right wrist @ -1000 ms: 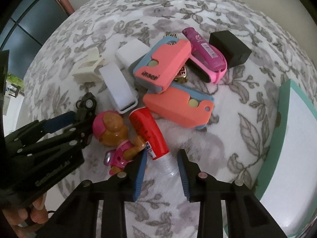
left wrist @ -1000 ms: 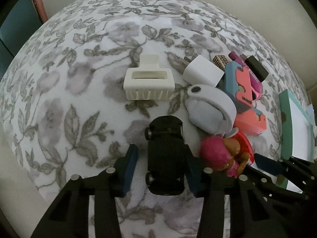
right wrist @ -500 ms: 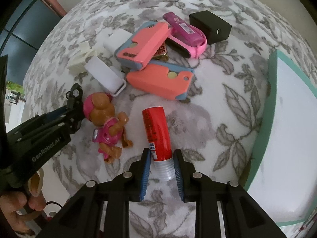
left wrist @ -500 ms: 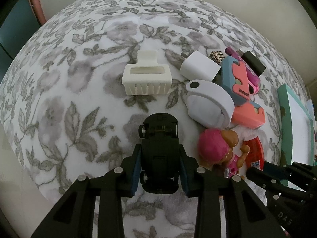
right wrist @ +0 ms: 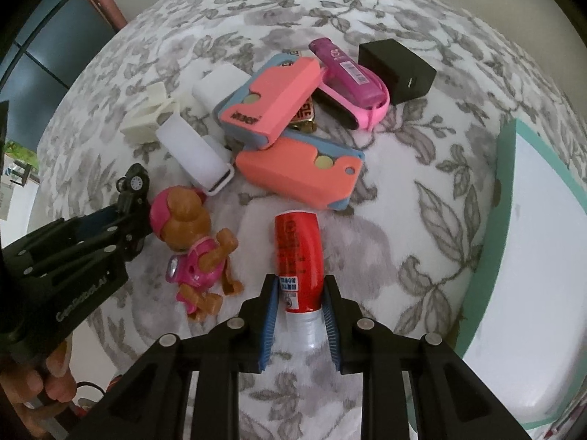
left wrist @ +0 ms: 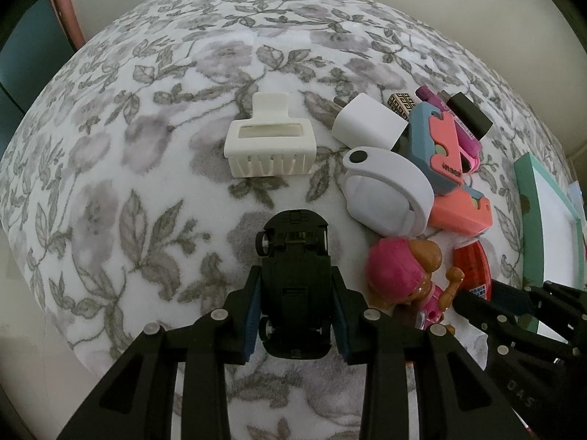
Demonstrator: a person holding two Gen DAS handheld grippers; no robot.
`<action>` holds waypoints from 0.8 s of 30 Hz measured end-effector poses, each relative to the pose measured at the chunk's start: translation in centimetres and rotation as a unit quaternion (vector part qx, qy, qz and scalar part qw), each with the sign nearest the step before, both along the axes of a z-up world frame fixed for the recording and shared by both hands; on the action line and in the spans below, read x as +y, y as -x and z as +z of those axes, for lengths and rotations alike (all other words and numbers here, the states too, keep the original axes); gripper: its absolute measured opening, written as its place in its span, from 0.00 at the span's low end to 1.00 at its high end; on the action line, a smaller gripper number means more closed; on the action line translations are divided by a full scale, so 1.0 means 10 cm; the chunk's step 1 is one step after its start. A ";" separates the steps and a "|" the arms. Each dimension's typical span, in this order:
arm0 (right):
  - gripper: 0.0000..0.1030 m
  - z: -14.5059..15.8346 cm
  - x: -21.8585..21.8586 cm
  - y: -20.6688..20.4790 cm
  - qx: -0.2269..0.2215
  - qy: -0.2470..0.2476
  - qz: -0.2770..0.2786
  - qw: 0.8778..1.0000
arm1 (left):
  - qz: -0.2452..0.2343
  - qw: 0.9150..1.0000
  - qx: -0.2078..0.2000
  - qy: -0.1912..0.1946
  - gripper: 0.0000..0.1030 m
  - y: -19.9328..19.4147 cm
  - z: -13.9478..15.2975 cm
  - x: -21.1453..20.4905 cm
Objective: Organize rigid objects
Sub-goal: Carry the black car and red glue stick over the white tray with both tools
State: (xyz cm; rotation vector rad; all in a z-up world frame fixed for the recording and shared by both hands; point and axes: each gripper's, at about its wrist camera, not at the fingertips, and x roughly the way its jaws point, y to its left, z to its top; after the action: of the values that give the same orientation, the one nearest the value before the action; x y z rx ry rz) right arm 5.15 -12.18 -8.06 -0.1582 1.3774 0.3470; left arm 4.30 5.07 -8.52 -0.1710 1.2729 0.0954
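Observation:
A black toy car [left wrist: 295, 253] sits between the blue pads of my left gripper [left wrist: 296, 293], which is shut on its body and points down at the floral cloth. In the right wrist view that gripper [right wrist: 121, 220] stands at the left beside a pink and brown pup figure [right wrist: 190, 234]. My right gripper [right wrist: 301, 293] holds a red tube [right wrist: 298, 249] by its clear cap end. Its jaws are opening slightly, with the tube still touching both pads. The left wrist view shows the tube [left wrist: 471, 264] and the right gripper [left wrist: 488, 297] at the lower right.
A pile lies beyond: white hair claw [left wrist: 269, 146], white charger cube [left wrist: 370, 124], white round case [left wrist: 385, 187], two coral and blue cases [right wrist: 271, 99] [right wrist: 301, 172], pink bottle [right wrist: 345, 69], black cube [right wrist: 398, 69]. A teal-rimmed white tray [right wrist: 502, 201] sits at the right.
The left jaws closed onto the black car. The right jaws closed on the red tube, which now lies apart from the coral cases. Since half a second ago little has moved.

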 end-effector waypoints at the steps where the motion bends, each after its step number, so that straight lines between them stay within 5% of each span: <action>1: 0.27 0.00 0.01 -0.01 -0.003 0.002 0.001 1.000 | 0.000 1.000 0.000 0.000 0.34 0.00 0.00 0.00; 7: 0.37 -0.06 0.25 -0.11 -0.011 0.007 0.007 1.000 | -0.003 1.000 0.000 -0.007 0.34 -0.01 -0.01 -0.03; 12: 0.35 -0.06 0.36 -0.08 -0.015 0.019 0.011 1.000 | -0.005 1.000 0.001 -0.012 0.34 -0.02 -0.02 -0.07; 14: 0.28 -0.08 0.36 -0.09 -0.017 0.021 0.004 1.000 | -0.004 1.000 0.001 -0.014 0.34 -0.02 -0.01 -0.10; 24: 0.27 -0.10 0.31 -0.12 -0.008 -0.004 -0.019 1.000 | 0.010 1.000 0.011 -0.006 0.34 -0.07 0.01 -0.10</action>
State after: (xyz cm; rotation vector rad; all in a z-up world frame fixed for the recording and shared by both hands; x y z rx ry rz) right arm 6.38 -9.07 -9.03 -0.1281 1.3604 0.3198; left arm 5.01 4.07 -8.46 -0.1736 1.2917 0.1220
